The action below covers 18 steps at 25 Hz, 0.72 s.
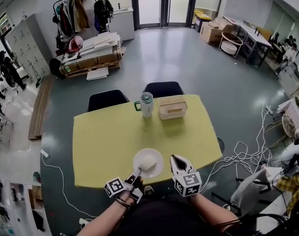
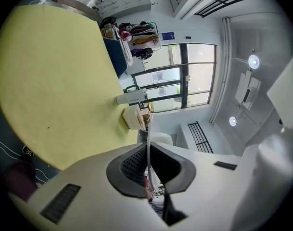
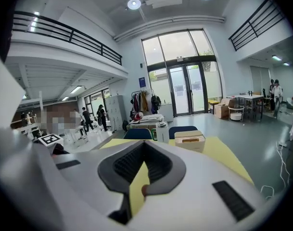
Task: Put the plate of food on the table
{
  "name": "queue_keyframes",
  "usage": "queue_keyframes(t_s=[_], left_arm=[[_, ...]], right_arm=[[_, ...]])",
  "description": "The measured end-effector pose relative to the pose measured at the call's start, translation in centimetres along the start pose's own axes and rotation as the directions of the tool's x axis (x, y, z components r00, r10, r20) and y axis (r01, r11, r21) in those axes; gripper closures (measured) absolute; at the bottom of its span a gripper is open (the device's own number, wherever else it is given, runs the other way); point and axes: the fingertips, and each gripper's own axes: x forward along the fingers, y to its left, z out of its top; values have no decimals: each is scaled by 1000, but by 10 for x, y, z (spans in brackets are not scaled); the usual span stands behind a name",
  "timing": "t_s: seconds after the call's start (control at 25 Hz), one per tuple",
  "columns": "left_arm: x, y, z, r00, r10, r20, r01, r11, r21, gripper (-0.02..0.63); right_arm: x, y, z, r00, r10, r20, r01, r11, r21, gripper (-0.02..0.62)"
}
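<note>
1. Right, the grip first. My left claw (image 1: 136, 172) is clenched on the near rim of the plate (image 1: 158, 167). In the left gripper view the rim shows as a thin white edge running between the dark pads, which are closed on it.
2. My right claw (image 1: 175, 158) is closed with nothing in it. Its own view shows only the yellow table top through the slit between the jaws. It sits just to the right of the plate and does not touch it.
3. The plate carries a pale mound of food (image 1: 147, 161). It is over the yellow table (image 1: 105, 141), close to the near edge and about midway along it.
4. I cannot tell from here whether the plate's base is resting on the table or held just above it.
5. Farther across the table, well apart from the plate, stand a white bottle (image 1: 147, 104) and a slatted box (image 1: 173, 107). The surface around the plate is bare.
6. Progress, as I judge it: the carrying is about over, since the plate is at the table.
7. What seems left is to seat the plate flat, maybe a little farther in from the edge, then release the left claw and draw it back.
8. One risk to note: the hold is on one rim only, so a tilt could slide the food.
</note>
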Motion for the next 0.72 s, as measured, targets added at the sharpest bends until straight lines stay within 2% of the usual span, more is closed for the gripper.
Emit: queue_keyframes(t_s=[0.32, 0.72], left_arm=[[33, 9, 17, 1000, -2, -9, 2, 1000, -6, 590], [70, 9, 33, 999, -20, 42, 20, 1000, 0, 589]], right_arm=[[16, -24, 2, 1000, -13, -13, 13, 1000, 3, 584], [39, -44, 31, 998, 63, 11, -63, 997, -50, 584]])
